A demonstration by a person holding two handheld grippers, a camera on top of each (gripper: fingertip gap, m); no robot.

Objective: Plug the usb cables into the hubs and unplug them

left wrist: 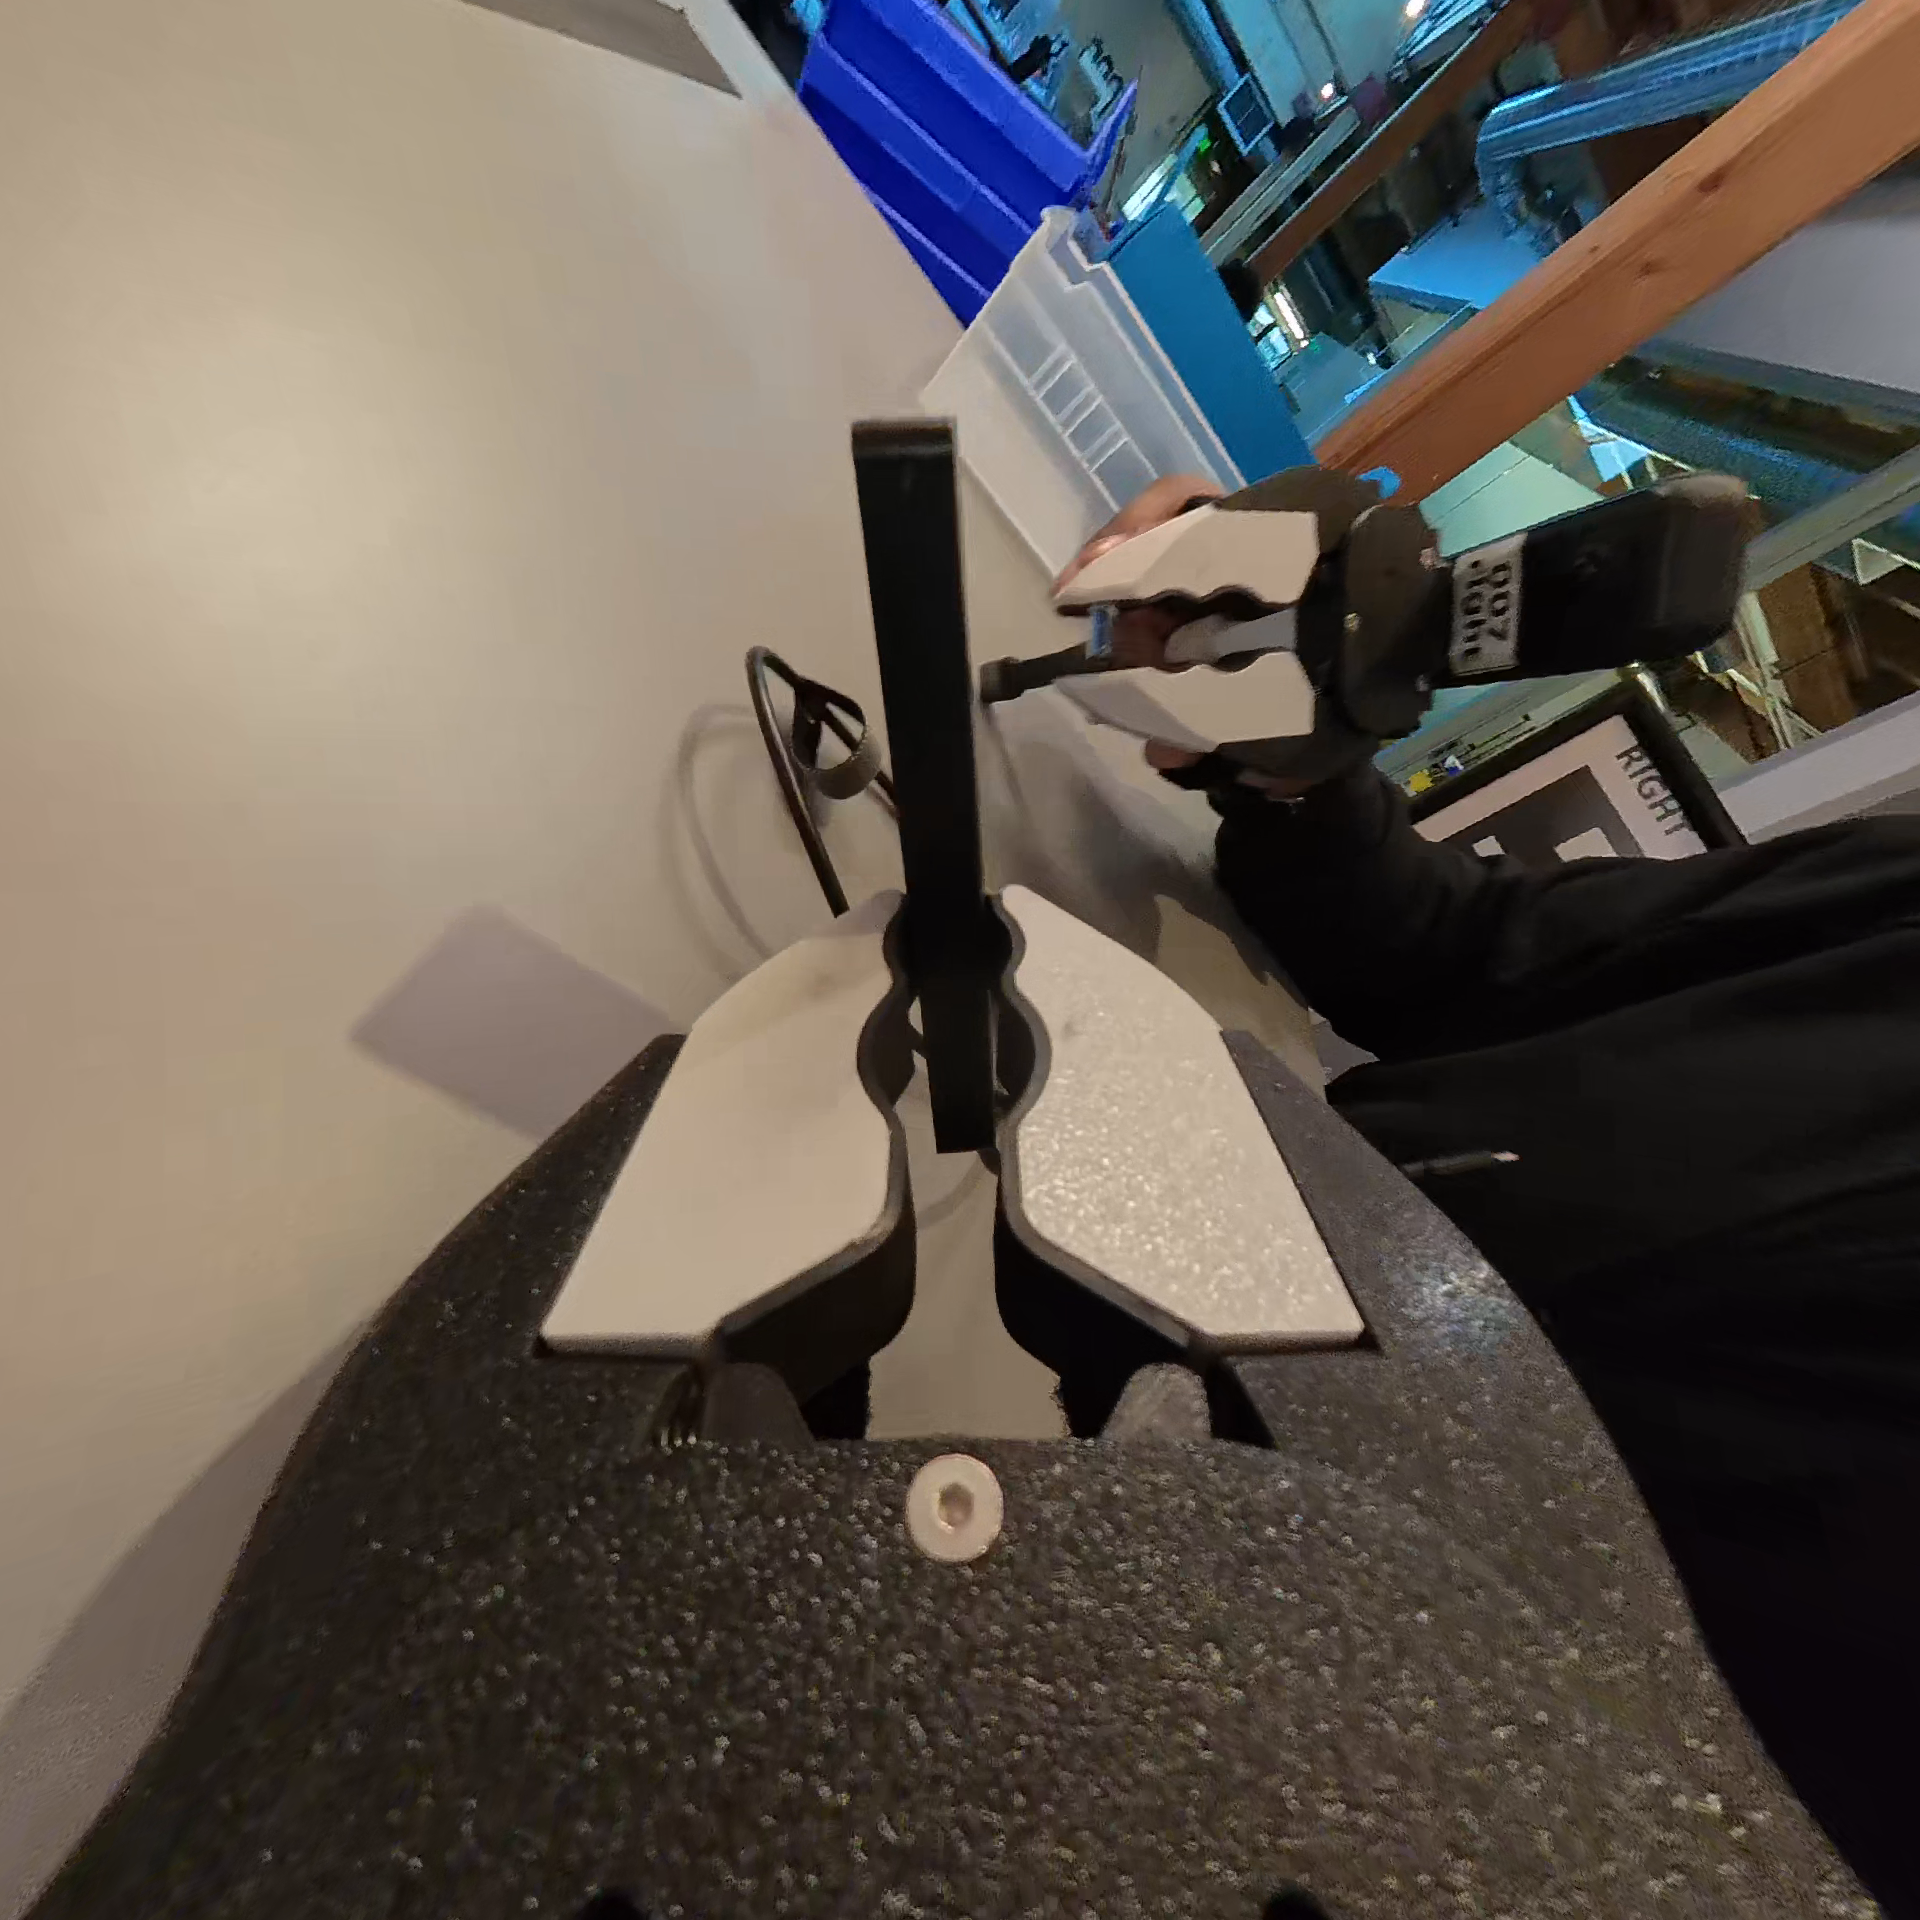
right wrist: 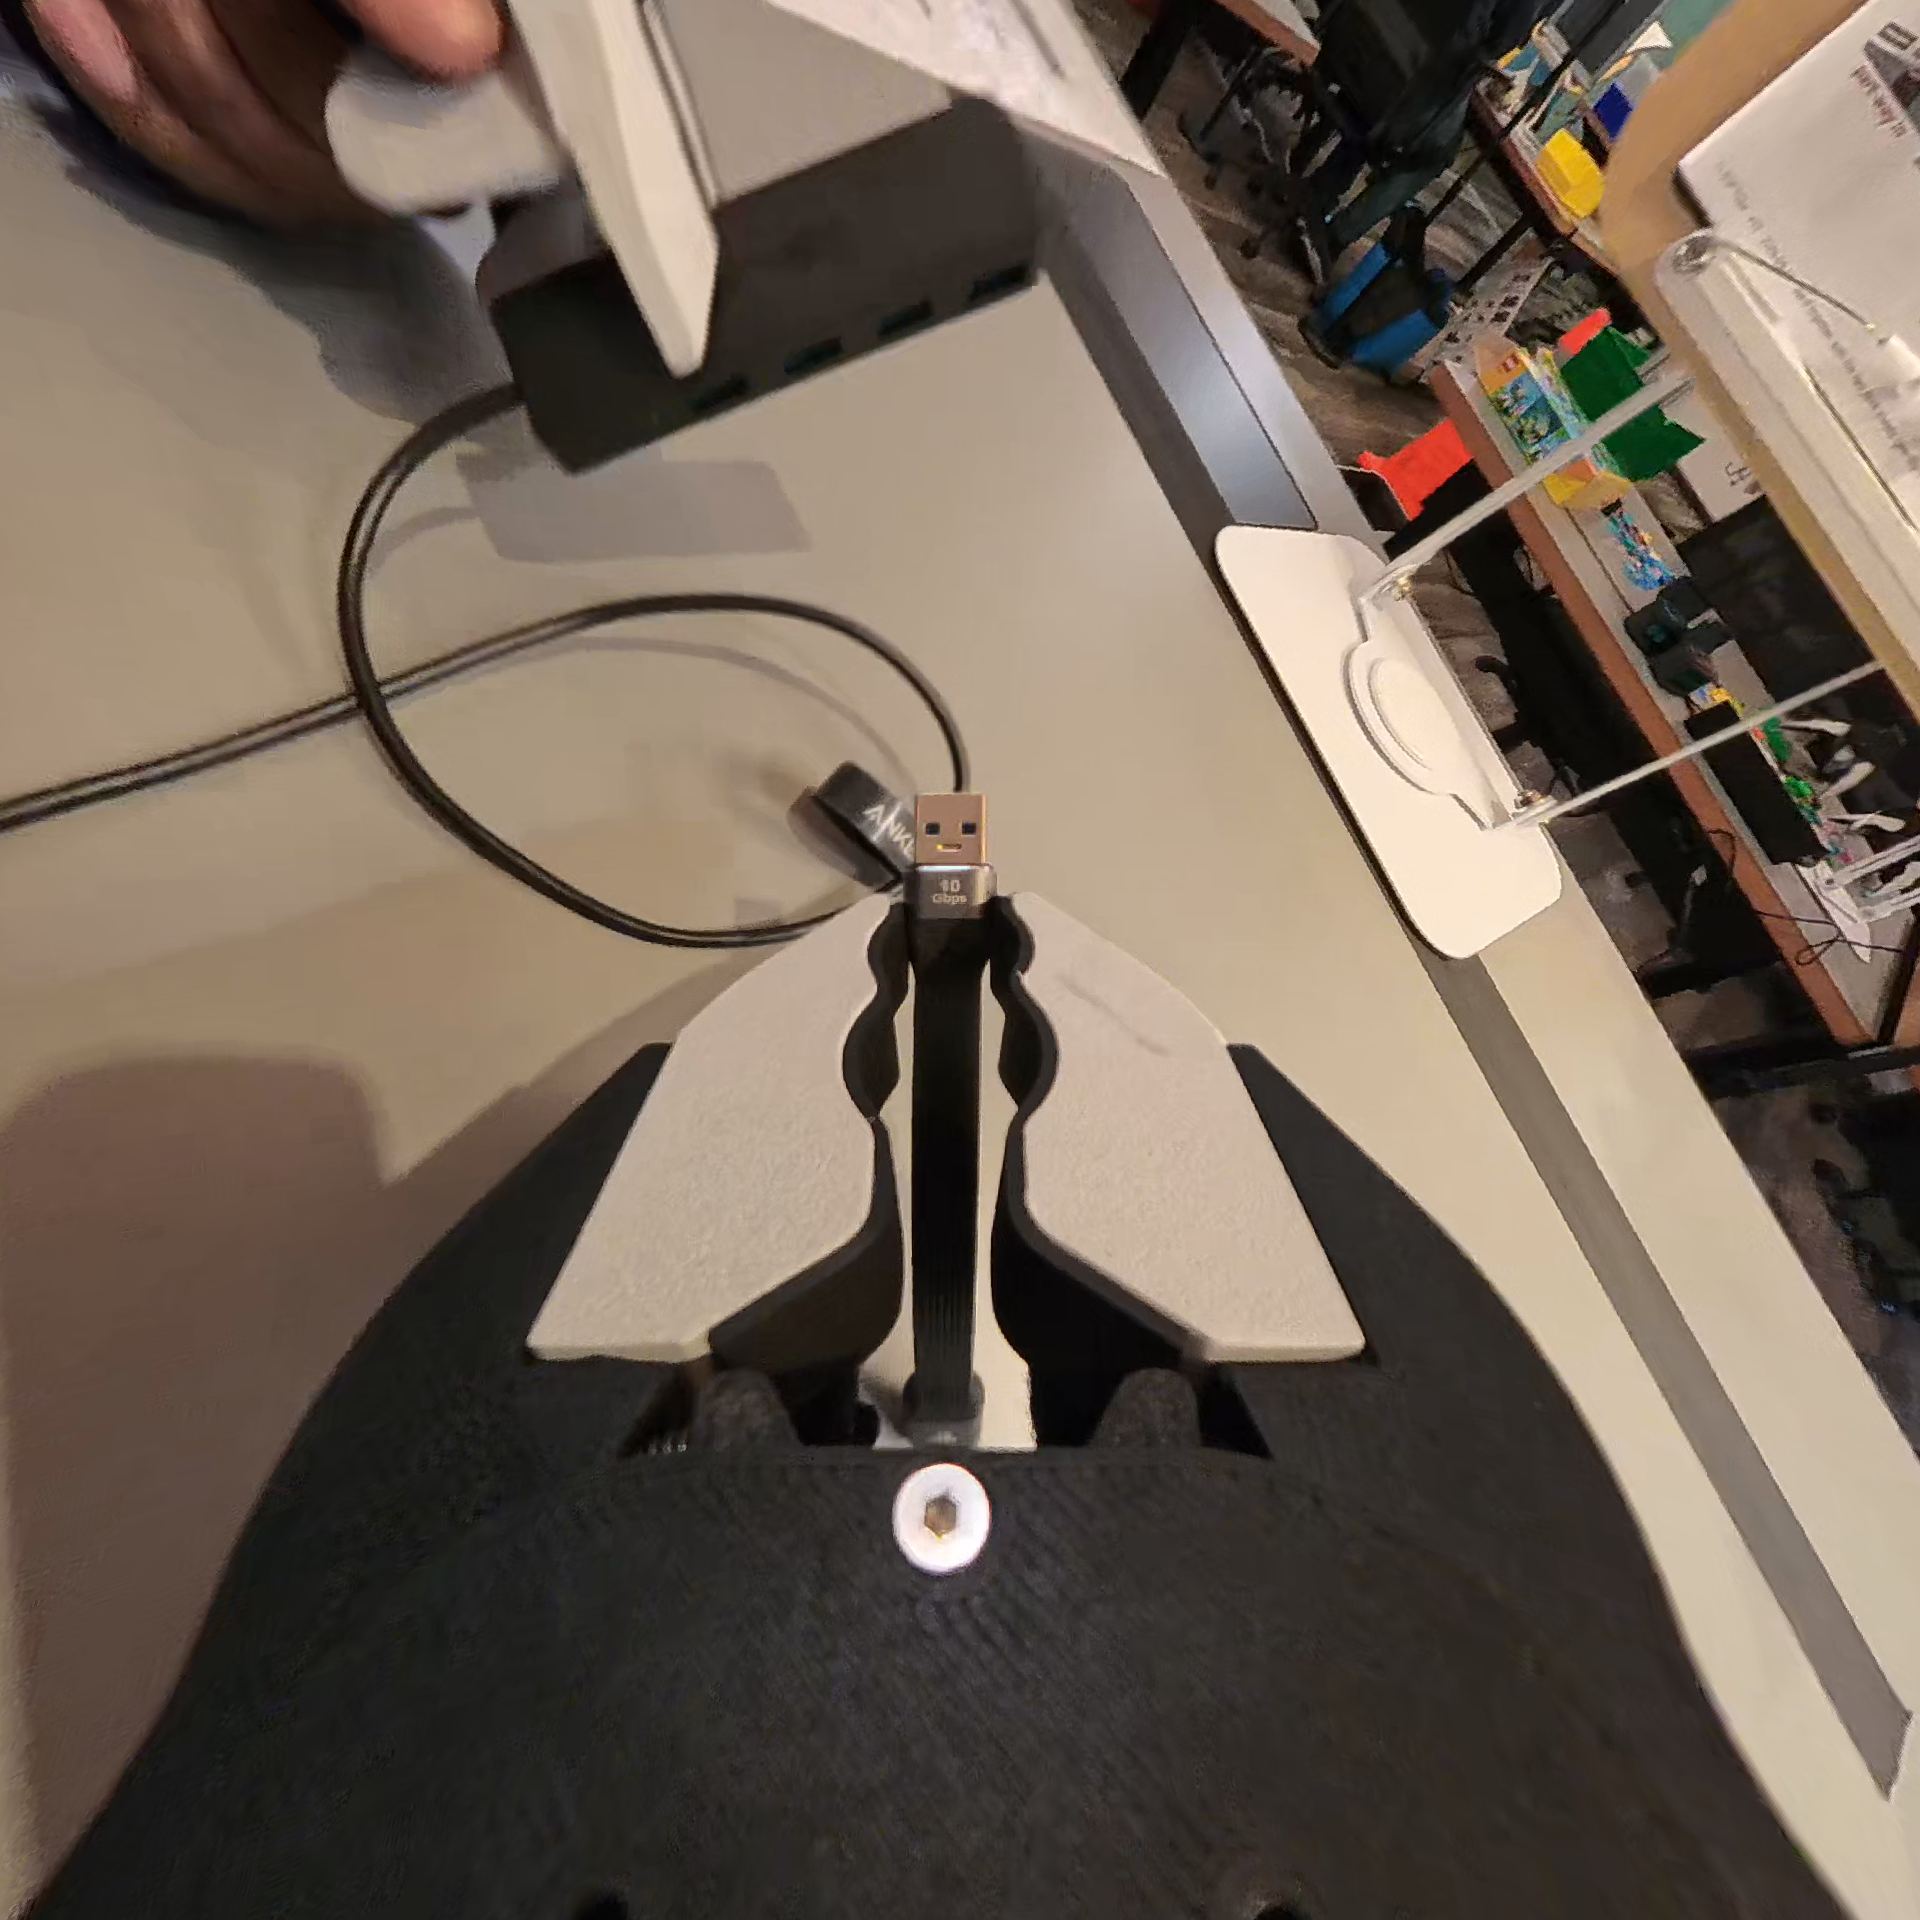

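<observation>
The left gripper pinches the hub edge-on and lifts it off the table, so its row of blue ports faces the other tool. That looks deliberate: one tool braces the slab while the other brings the plug in. The hub is a flat, matte black bar, and its thin black lead loops loosely over the table, a strap hanging from it.

The right gripper has its pale, scalloped fingers pressed onto a short flat cable, ribbed black along its length. Its plug, a bright metal shell on a grey collar, pokes out just past the fingertips, which leaves the tip free to enter a port. From the left wrist view the plug sits just beside the hub's face; whether it touches yet I cannot quite tell, the angle being poor.

Both tool bodies are rough, grainy black plastic. I judge the step in hand to be lining plug to port, with the insertion not yet made
</observation>
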